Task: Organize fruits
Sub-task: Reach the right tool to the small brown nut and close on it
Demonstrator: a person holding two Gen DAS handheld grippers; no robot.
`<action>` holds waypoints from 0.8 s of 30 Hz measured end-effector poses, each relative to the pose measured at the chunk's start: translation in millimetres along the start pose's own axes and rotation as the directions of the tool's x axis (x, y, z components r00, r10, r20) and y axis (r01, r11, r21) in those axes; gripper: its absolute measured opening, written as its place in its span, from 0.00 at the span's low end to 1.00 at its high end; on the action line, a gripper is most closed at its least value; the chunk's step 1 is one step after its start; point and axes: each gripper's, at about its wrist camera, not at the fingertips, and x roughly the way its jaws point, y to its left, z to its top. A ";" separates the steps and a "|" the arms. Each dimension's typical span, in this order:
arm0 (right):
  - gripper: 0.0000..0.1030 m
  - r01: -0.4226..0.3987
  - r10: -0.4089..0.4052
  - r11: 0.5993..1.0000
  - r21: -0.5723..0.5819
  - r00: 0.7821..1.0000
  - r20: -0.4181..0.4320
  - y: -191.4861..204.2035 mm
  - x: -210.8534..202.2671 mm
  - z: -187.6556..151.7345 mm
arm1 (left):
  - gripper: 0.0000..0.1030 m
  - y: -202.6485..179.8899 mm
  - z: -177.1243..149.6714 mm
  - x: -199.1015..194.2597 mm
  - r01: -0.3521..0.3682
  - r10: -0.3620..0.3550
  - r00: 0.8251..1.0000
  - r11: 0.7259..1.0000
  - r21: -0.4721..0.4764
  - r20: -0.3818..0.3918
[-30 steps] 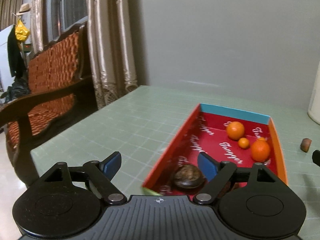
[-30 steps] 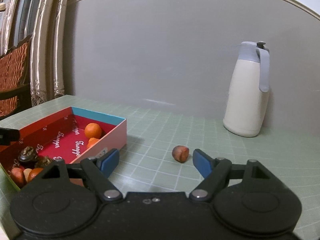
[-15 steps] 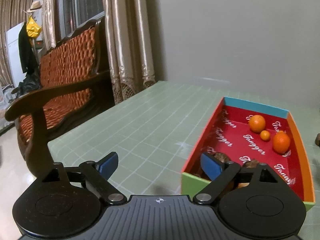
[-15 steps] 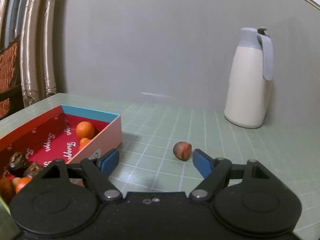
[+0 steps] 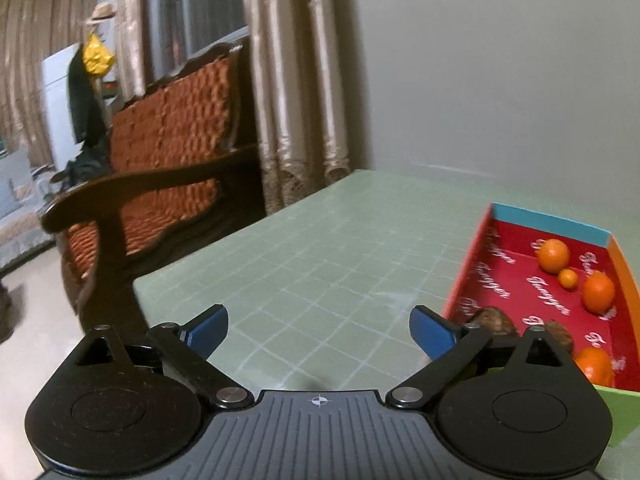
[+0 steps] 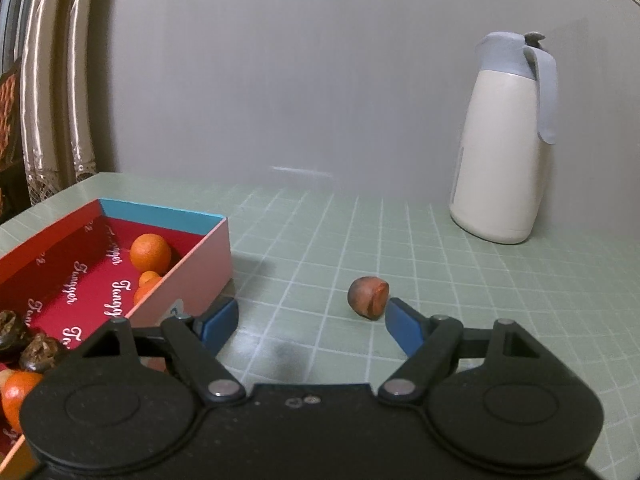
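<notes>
A shallow red box (image 5: 532, 280) (image 6: 192, 256) on the green table holds several oranges (image 5: 553, 255) (image 6: 150, 251) and dark brown wrinkled fruits (image 5: 494, 320) (image 6: 40, 354). A lone brown fruit (image 6: 367, 297) with a cut reddish face lies on the table right of the box. My right gripper (image 6: 310, 326) is open, and that fruit sits just beyond its right fingertip, clear of the pads. My left gripper (image 5: 318, 330) hovers over bare table left of the box, its jaws opening with nothing between them.
A cream thermos jug (image 6: 504, 144) with a grey lid stands at the back right against the wall. A wooden bench with orange cushions (image 5: 160, 168) and curtains (image 5: 296, 80) lie past the table's left edge (image 5: 208, 256).
The left gripper has drawn back and leftward from over the box to the bare table, and its jaws have spread wider. The right gripper has closed in on the lone brown fruit.
</notes>
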 end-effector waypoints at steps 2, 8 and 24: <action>0.78 0.008 -0.008 1.000 0.004 1.000 -0.006 -0.7 4.3 1.9 | 0.94 6.7 0.2 2.1 -0.021 0.021 1.000 0.999 -0.026 -0.005; 0.77 0.055 -0.054 0.998 0.008 0.998 -0.037 -5.5 23.4 6.2 | 0.94 18.7 -0.9 11.2 -0.061 0.060 0.998 0.997 -0.056 -0.022; 0.52 0.082 -0.071 0.993 0.081 0.989 -0.130 -30.6 66.8 14.2 | 0.94 16.8 -1.8 16.0 -0.051 0.049 0.998 0.997 -0.058 -0.034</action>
